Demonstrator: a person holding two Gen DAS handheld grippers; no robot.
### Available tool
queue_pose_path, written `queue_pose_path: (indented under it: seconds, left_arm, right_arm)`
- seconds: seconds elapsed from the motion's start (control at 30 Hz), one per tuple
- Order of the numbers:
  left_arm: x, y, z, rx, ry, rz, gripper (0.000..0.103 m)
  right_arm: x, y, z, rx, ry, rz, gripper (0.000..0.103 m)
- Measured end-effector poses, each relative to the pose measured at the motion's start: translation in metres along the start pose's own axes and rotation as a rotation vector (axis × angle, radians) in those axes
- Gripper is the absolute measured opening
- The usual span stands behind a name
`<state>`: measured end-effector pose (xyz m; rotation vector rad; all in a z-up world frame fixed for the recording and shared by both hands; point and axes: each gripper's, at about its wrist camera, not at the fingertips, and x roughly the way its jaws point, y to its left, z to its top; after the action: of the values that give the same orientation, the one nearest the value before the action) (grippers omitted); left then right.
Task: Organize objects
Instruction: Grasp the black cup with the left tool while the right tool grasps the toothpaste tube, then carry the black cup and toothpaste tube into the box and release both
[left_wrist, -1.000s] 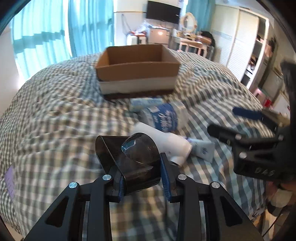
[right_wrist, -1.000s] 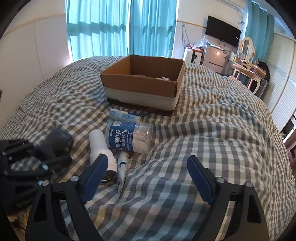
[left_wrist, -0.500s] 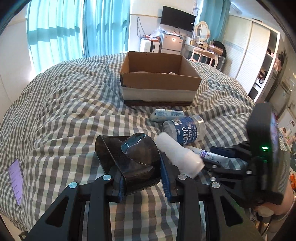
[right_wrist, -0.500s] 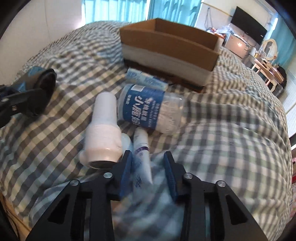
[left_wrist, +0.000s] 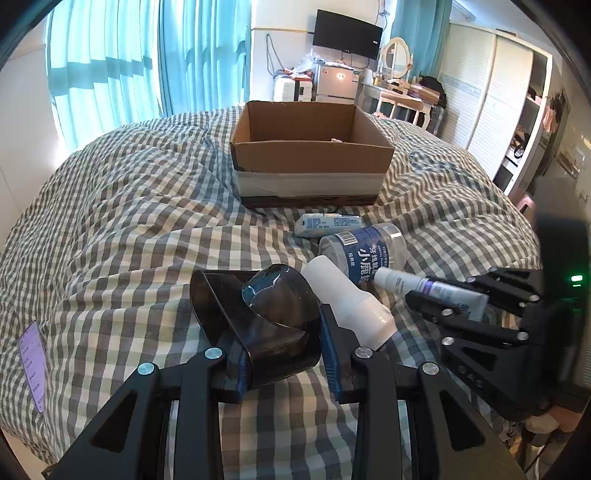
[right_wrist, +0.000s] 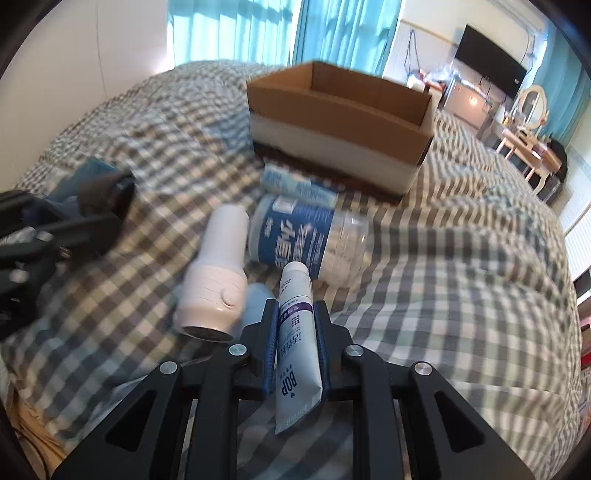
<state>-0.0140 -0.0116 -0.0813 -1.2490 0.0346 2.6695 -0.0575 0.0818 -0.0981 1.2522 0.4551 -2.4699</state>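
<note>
My left gripper (left_wrist: 282, 347) is shut on a dark translucent cup (left_wrist: 266, 317) and holds it above the checked bedspread. My right gripper (right_wrist: 295, 325) is shut on a white toothpaste tube (right_wrist: 295, 325), which also shows in the left wrist view (left_wrist: 428, 288). Beside it lie a white cylindrical device (right_wrist: 218, 277), a blue-labelled clear jar (right_wrist: 306, 236) and a small blue-white packet (right_wrist: 295, 184). An open cardboard box (left_wrist: 310, 147) stands behind them; it also shows in the right wrist view (right_wrist: 340, 114).
The checked bedspread (left_wrist: 110, 221) is rumpled and slopes away at the edges. A purple phone (left_wrist: 31, 362) lies at the left edge. Curtains, a desk, a TV and wardrobes stand beyond the bed.
My right gripper came down from open to the tube, shut on it, and now holds it slightly raised. My left gripper keeps the cup and has shifted little.
</note>
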Motion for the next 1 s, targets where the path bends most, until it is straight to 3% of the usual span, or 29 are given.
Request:
queue_pose_path:
  seconds: [0.47,1.0]
  left_arm:
    - [-0.038,-0.011,0.017,0.032,-0.087,0.021,0.032]
    - [-0.059,-0.017,0.096,0.091,-0.179,-0.003,0.032]
  right_arm:
    - [-0.091,0.014,0.029,-0.029,-0.223,-0.025,0.018]
    - [-0.156,-0.010,0.094,-0.049,-0.380,-0.058,0.018]
